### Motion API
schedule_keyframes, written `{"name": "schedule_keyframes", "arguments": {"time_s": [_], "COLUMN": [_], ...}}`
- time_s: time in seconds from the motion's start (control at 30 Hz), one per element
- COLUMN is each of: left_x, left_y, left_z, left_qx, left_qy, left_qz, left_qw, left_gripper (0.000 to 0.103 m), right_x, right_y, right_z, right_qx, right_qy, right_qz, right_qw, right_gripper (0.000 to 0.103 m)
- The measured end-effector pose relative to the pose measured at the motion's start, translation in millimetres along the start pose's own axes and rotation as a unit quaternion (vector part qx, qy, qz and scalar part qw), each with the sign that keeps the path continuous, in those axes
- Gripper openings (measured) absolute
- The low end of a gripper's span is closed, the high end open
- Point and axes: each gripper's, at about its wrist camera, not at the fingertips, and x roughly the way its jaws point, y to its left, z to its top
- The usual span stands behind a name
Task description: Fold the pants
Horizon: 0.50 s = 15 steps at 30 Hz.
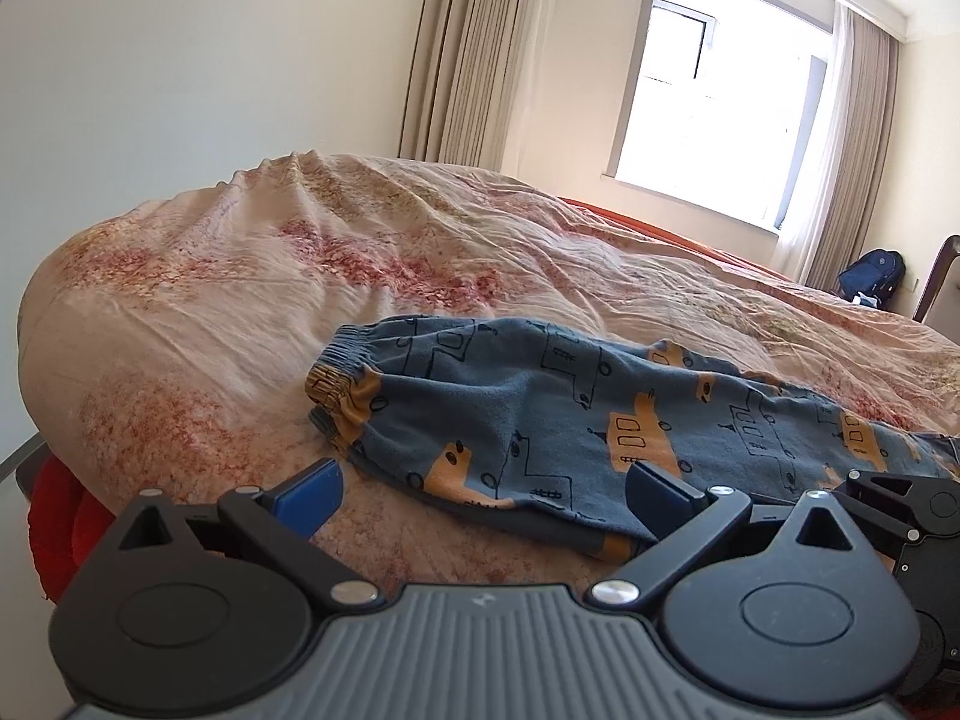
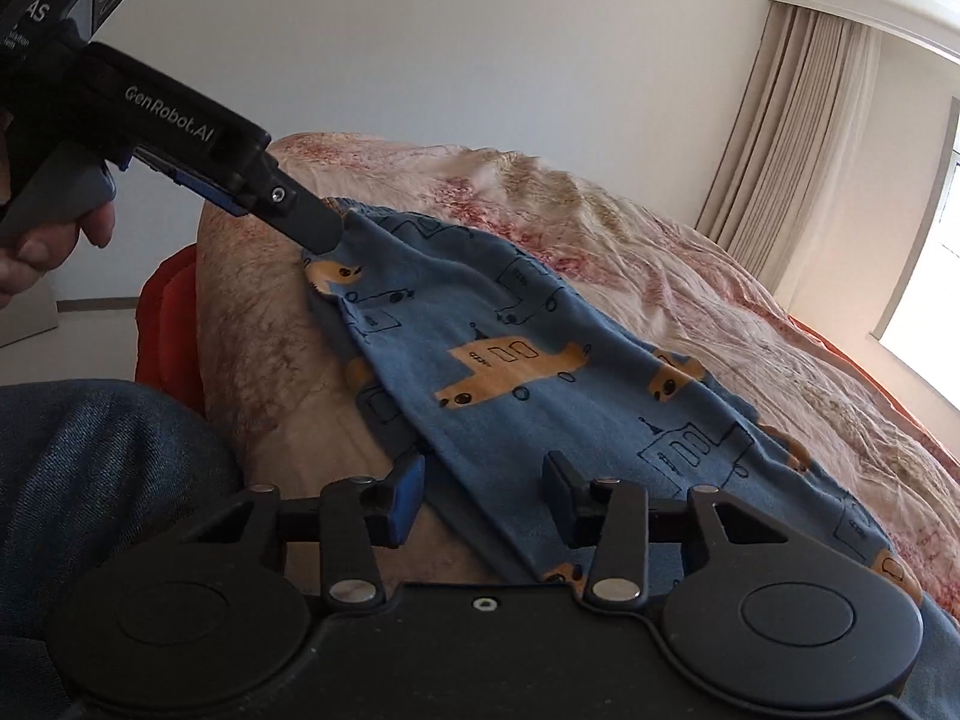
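Note:
Blue pants (image 1: 540,414) printed with orange vehicles lie flat on the bed, the elastic waistband (image 1: 342,360) to the left in the left wrist view. My left gripper (image 1: 486,495) is open wide just above the pants' near edge, its right pad over the cloth and nothing pinched. In the right wrist view the same pants (image 2: 540,372) stretch away to the upper left. My right gripper (image 2: 485,495) stands partly open at the near hem, with the cloth's edge lying between its pads but not squeezed. The left gripper (image 2: 318,231) hovers by the waistband, held by a hand (image 2: 36,252).
A rumpled pink floral quilt (image 1: 300,252) covers the bed, with red bedding (image 2: 165,324) showing at its edge. A person's leg in jeans (image 2: 90,468) is close at the lower left. A window (image 1: 720,96), curtains and a blue backpack (image 1: 873,276) are at the far side.

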Motion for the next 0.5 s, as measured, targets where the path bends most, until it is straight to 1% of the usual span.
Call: {"name": "schedule_keyframes", "arguments": {"time_s": [0.03, 0.07, 0.1, 0.13, 0.17, 0.33, 0.4, 0.5], "left_x": [-1.2, -2.0, -2.9, -3.7, -4.4, -5.0, -2.0, 6.3], "left_y": [-0.1, -0.4, -0.2, -0.1, 0.3, 3.3, 0.0, -11.2], "left_z": [0.1, 0.4, 0.9, 1.0, 1.3, 3.2, 5.6, 11.5], "left_qx": [0.000, -0.001, -0.002, -0.003, -0.005, -0.030, -0.027, -0.011], "left_qy": [-0.001, -0.002, -0.003, -0.004, -0.005, -0.004, -0.002, -0.001], "left_qz": [0.001, 0.002, 0.003, 0.003, 0.003, -0.003, -0.004, -0.020], "left_qw": [1.0000, 1.0000, 1.0000, 1.0000, 1.0000, 0.9995, 0.9996, 0.9997], "left_gripper": [0.102, 0.102, 0.102, 0.102, 0.102, 0.102, 0.102, 0.102], "right_x": [1.0, 1.3, 2.0, 1.7, 1.3, -7.7, -12.4, -11.9], "right_y": [2.1, 3.5, 2.8, 1.5, 1.4, -1.1, -0.4, -0.4], "right_z": [0.9, 1.7, 2.3, 2.4, 3.0, 5.8, 6.3, 2.0], "right_qx": [-0.005, -0.005, -0.001, 0.002, 0.003, 0.012, 0.009, 0.014], "right_qy": [0.002, 0.003, 0.002, 0.002, 0.001, 0.000, 0.003, 0.011], "right_qz": [-0.007, -0.013, -0.015, -0.015, -0.015, 0.004, 0.011, 0.022], "right_qw": [1.000, 1.000, 1.000, 1.000, 1.000, 1.000, 1.000, 1.000], "right_gripper": [0.039, 0.030, 0.015, 0.006, 0.000, 0.000, 0.000, 0.000]}}
